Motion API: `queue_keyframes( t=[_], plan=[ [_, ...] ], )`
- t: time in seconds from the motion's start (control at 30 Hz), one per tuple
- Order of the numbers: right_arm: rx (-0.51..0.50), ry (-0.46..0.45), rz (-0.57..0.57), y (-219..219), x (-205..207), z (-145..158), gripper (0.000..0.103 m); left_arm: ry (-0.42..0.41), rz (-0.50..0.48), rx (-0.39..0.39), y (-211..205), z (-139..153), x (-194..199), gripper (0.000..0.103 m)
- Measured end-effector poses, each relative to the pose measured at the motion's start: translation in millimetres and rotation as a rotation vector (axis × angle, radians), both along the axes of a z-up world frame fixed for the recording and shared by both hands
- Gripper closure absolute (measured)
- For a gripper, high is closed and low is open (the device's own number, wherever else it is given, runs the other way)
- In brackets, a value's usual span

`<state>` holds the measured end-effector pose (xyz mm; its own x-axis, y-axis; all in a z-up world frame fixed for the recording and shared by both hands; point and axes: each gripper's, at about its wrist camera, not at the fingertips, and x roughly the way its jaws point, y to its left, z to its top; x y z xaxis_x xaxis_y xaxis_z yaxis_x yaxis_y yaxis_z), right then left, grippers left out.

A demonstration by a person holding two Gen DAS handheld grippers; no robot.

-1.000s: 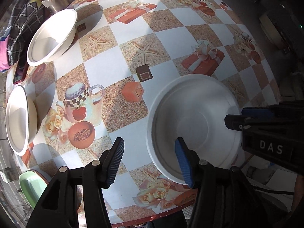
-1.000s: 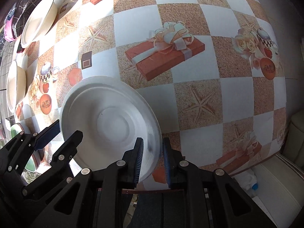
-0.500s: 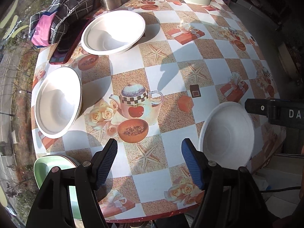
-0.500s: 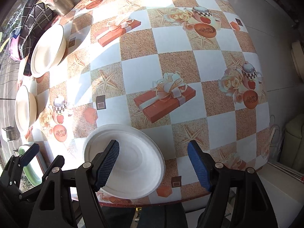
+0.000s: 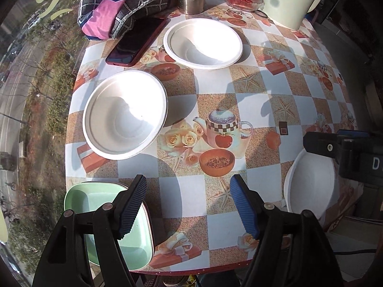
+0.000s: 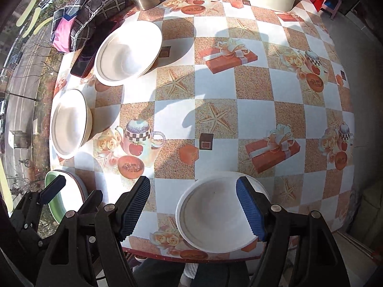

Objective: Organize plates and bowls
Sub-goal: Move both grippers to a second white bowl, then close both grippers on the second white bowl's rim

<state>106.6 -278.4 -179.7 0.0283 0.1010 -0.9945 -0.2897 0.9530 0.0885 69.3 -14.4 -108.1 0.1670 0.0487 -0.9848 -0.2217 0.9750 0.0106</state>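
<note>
Both my grippers have lifted off the white paper bowl (image 6: pixel 215 212), now lower centre | right gripper (image 6: pixel 194 205) wide, empty | left gripper (image 5: pixel 186 205) opening, empty | mint-green square plate (image 5: pixel 115 217) lower left, nearest left.

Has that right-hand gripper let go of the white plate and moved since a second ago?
Yes. The right gripper, then clamped on the white plate's rim, now stands open and higher: the orange gift-box print looks smaller, and more tablecloth shows.
</note>
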Motion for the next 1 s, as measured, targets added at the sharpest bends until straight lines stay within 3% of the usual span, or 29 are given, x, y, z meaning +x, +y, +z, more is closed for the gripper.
queue_keyframes(
  t=[0.23,0.47,0.67,1.0],
  plan=[
    [-0.009,0.009,0.027,18.0,-5.1,-0.3,0.028,-0.007,0.033,0.021,20.2,4.0,-3.7,0.027],
    [0.012,0.039,0.049,49.5,1.7,-8.0,0.028,-0.021,0.188,0.051,100.3,10.7,3.1,0.027],
    [0.047,0.087,0.084,100.7,16.0,-30.8,0.028,0.04,0.276,0.06,152.6,-17.8,21.3,0.027],
    [0.065,0.114,0.121,166.8,41.7,-69.8,0.028,0.124,0.298,0.025,169.5,-68.1,43.8,0.027]
  ],
)
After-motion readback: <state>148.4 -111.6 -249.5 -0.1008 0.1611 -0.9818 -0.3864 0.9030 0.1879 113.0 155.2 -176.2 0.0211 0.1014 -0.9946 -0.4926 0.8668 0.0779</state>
